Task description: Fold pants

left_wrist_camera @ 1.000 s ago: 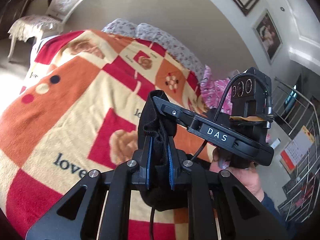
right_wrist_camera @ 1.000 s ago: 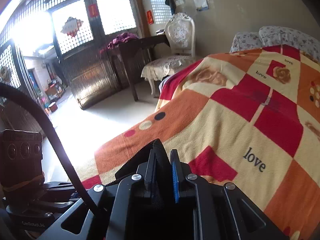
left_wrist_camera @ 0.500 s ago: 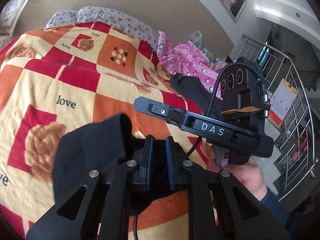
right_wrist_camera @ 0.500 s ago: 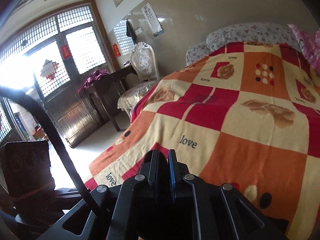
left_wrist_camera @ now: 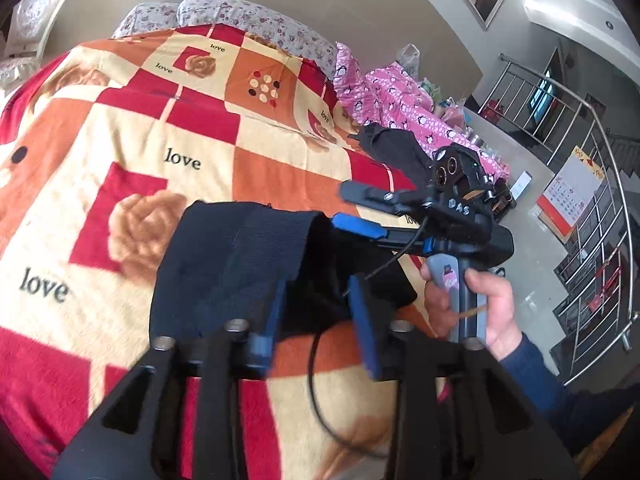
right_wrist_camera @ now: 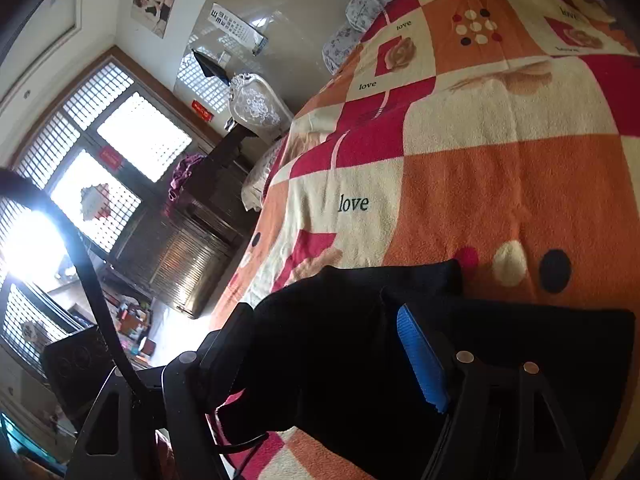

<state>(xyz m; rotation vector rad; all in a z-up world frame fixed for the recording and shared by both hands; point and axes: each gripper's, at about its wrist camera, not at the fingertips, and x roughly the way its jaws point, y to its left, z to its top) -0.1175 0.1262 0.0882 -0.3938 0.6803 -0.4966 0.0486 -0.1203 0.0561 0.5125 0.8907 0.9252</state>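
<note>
Bed (left_wrist_camera: pixel 132 128) first: checked blanket, filling most of both views ahead of the jaws. Pants (left_wrist_camera: pixel 240 264) next: dark bundle lying on the blanket right at the jaws, bunched up rather than spread flat, no crisp fold line or neat rectangle to be seen. Reads as just laid down, with the folding proper mostly left, though how many layers sit in the bundle cannot be told.

Left gripper (left_wrist_camera: pixel 316 312): jaws have just been opening and now stand spread, blue pads clear of the cloth on both sides, pants lying between and beyond them, draped over the left jaw. Nothing pinched.

Right gripper (right_wrist_camera: pixel 320 340): jaws likewise just opened, wide apart, blue pad (right_wrist_camera: pixel 420 356) showing bare, pants lying between and under them, loose rather than squeezed. Seen from the left view, held by a hand (left_wrist_camera: pixel 480 304) just right of the left jaws, tips pointing toward the cloth edge.

Left to do, judging from this: spread and smooth the cloth, bring leg onto leg, then fold lengthwise into a compact stack. Second dark garment (left_wrist_camera: pixel 394 148) farther off beyond the right jaws, near pink bedding (left_wrist_camera: pixel 392 92), untouched.
</note>
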